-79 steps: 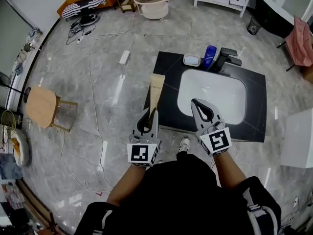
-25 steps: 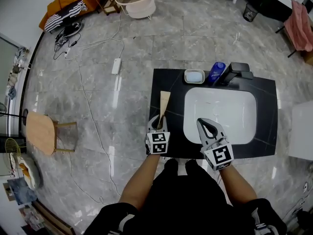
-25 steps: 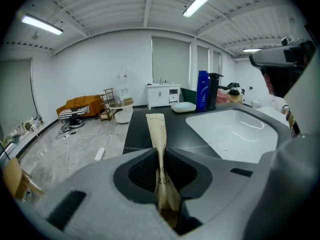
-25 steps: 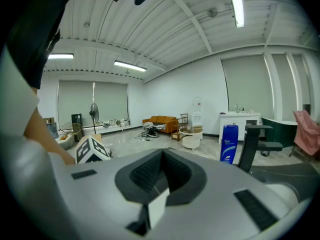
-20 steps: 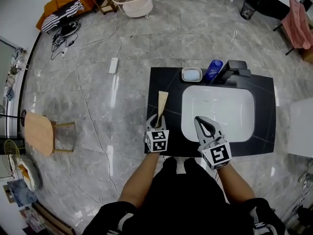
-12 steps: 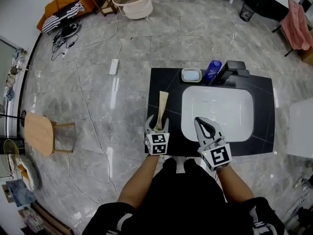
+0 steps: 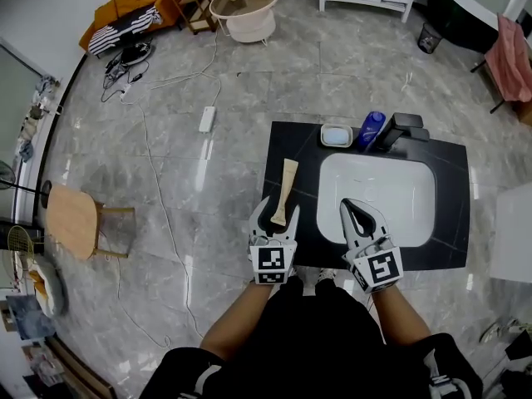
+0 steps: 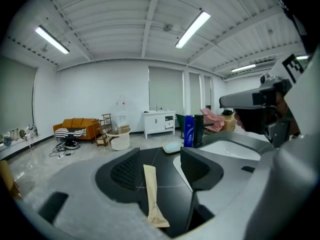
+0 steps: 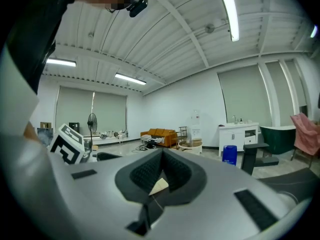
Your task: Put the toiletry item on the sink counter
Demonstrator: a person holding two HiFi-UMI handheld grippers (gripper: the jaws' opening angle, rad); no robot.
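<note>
The jaws of the left gripper (image 8: 161, 170) are being opened, and the beige toiletry tube (image 8: 150, 189) is seen flat on the black sink counter (image 7: 287, 144) between them, touched by neither pad (image 8: 124, 171); the jaws of the right gripper (image 9: 162, 151) are closed on nothing. The tube's place on the bare strip between the counter's left edge and the white basin (image 7: 378, 194) is given only by the head view, the gaps beside the pads only by the left gripper view.

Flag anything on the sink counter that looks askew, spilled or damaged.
Nothing spilled or damaged. The tan sachet lies flat on the counter, left of the basin, slightly slanted to its edge; the left gripper's jaws are opening around its near end.
</note>
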